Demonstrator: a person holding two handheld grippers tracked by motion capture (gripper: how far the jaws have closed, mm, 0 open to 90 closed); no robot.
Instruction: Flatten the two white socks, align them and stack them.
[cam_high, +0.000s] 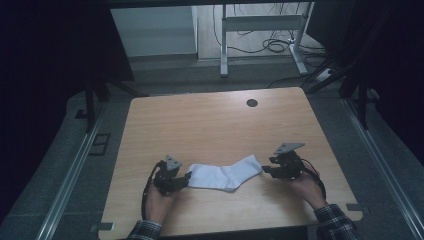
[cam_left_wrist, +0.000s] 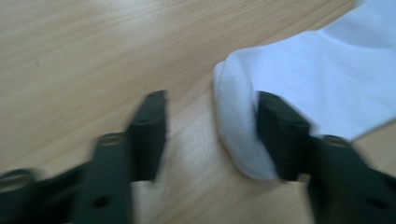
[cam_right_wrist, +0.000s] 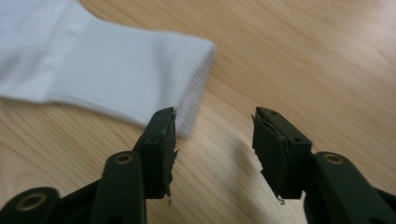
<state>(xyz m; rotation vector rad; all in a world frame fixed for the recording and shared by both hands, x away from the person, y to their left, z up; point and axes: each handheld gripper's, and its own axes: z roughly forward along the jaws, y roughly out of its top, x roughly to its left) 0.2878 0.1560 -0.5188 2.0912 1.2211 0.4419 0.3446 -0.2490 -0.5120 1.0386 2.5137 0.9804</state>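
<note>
Plainly unmarked, the white sock (cam_high: 225, 174) lies between both tools, left (cam_high: 184, 181) and right (cam_high: 265, 170), each gaping wide

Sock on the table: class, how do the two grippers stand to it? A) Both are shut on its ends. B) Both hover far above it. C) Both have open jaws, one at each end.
C: the sock lies between the left gripper and right gripper, jaws apart.
</note>
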